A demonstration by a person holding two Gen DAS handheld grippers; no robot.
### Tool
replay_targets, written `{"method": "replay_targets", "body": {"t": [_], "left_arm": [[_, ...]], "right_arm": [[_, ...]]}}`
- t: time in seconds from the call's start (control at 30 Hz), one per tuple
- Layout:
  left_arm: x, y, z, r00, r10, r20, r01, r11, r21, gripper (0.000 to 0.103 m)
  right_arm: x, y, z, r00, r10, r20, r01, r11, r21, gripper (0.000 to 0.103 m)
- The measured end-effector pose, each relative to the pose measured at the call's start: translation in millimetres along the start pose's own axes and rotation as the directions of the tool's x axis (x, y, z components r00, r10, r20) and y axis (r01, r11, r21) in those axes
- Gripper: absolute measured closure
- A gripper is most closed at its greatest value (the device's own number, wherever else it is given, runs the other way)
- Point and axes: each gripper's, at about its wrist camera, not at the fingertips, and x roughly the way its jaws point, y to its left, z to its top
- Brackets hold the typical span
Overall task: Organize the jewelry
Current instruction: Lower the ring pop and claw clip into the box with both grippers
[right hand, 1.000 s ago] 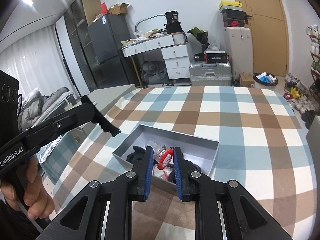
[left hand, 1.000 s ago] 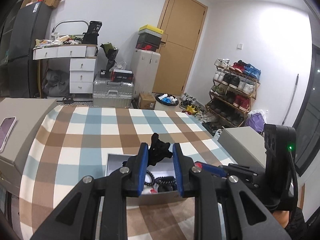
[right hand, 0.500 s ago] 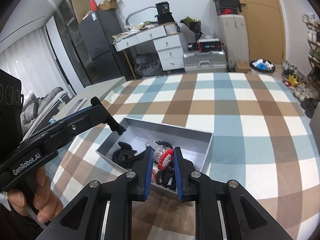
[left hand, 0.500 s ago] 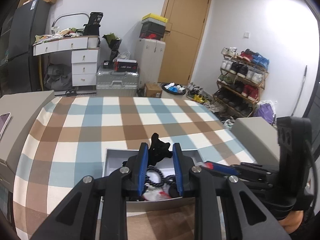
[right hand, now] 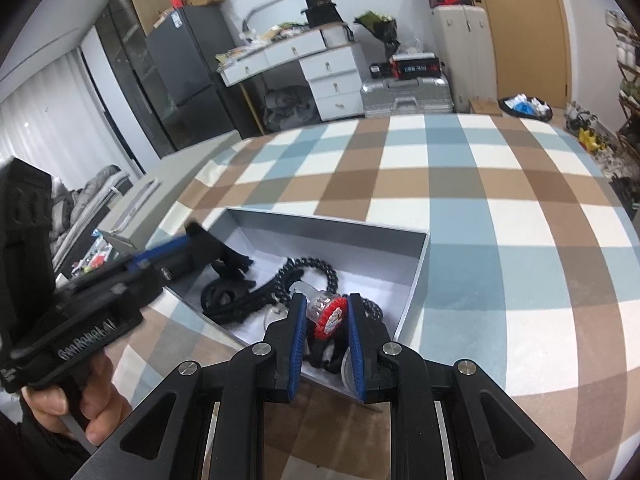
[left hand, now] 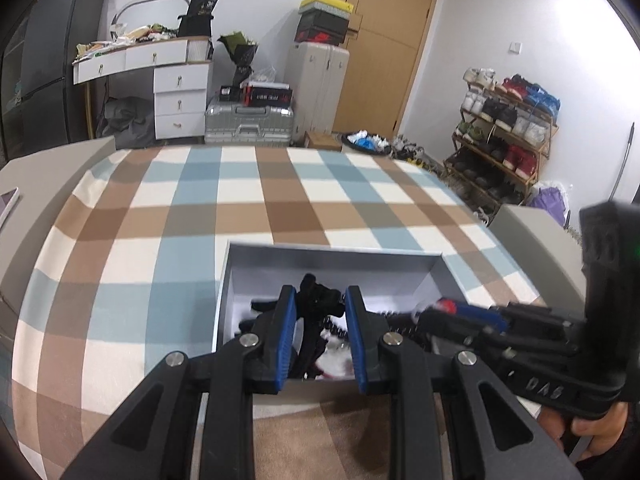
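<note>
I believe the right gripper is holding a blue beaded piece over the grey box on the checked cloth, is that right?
Not quite: the beaded piece in the right gripper is red with white and clear parts, not blue; only the gripper's pads are blue. The right wrist view shows it. The rest holds: it is over the grey box on the checked cloth.

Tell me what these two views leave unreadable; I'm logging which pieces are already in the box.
- Left wrist view: the black item in the left tongs is too dark to name.
- Left wrist view: the right tongs are motion-blurred and cover the grey box's right interior.
- Right wrist view: the right tongs hide the box's near corner under the red beaded piece.
</note>
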Motion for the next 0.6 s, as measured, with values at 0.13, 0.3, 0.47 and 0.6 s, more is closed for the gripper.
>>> {"method": "replay_targets", "body": {"t": [0.13, 0.3, 0.47, 0.6], "left_arm": [[2.9, -1.9, -8.6, 0.999, 0.002, -0.041, -0.001, 1.0, 0.005, 0.084], [-0.5, -7.7, -15.7, 0.999, -0.006, -0.054, 0.007, 1.0, 0.018, 0.085], [-2.3, -12.9, -18.9, 0.998, -0.014, -0.062, 0.016, 1.0, 0.026, 0.084], [-1.7, -12.4, -17.8, 0.998, -0.007, -0.062, 0.009, 1.0, 0.029, 0.084]], "right_arm": [[0.3, 0.5, 0.1, 1.0, -0.006, -0.001, 0.006, 1.0, -0.019, 0.084], [0.4, -1.9, 1.1, 1.0, -0.004, -0.003, 0.004, 1.0, -0.031, 0.084], [-0.2, -7.9, 2.7, 1.0, -0.017, -0.001, 0.017, 1.0, -0.016, 0.084], [-1.6, -9.8, 2.8, 1.0, -0.021, -0.004, 0.021, 1.0, -0.006, 0.084]]}}
